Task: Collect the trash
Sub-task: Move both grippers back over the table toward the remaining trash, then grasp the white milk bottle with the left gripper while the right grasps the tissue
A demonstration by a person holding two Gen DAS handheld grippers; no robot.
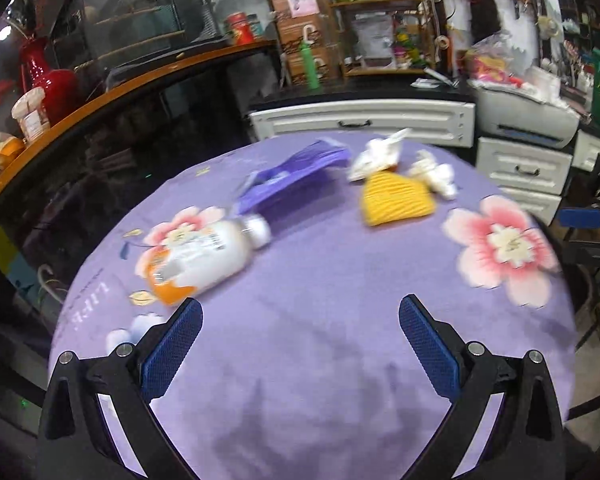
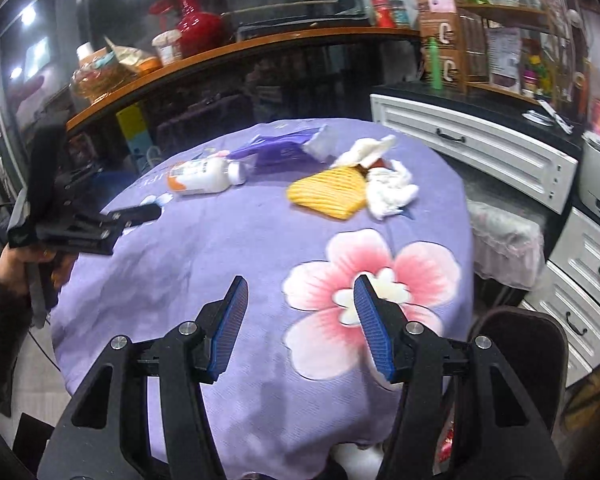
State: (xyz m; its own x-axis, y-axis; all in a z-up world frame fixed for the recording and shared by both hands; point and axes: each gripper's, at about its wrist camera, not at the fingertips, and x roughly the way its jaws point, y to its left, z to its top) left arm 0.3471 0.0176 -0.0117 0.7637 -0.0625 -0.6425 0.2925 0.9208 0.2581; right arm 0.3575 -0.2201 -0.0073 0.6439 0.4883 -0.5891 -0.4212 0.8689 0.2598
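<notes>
A white and orange bottle lies on its side on the purple flowered tablecloth, with a purple pouch behind it. A yellow ribbed cloth and crumpled white tissues lie at the far side. The same bottle, pouch, yellow cloth and tissues show in the right wrist view. My left gripper is open and empty, right of the bottle's base; it also shows in the right wrist view. My right gripper is open and empty over the cloth.
A curved orange-edged counter with red vases stands behind the table. White drawers and a printer stand at the back right. A dark chair is at the table's right edge.
</notes>
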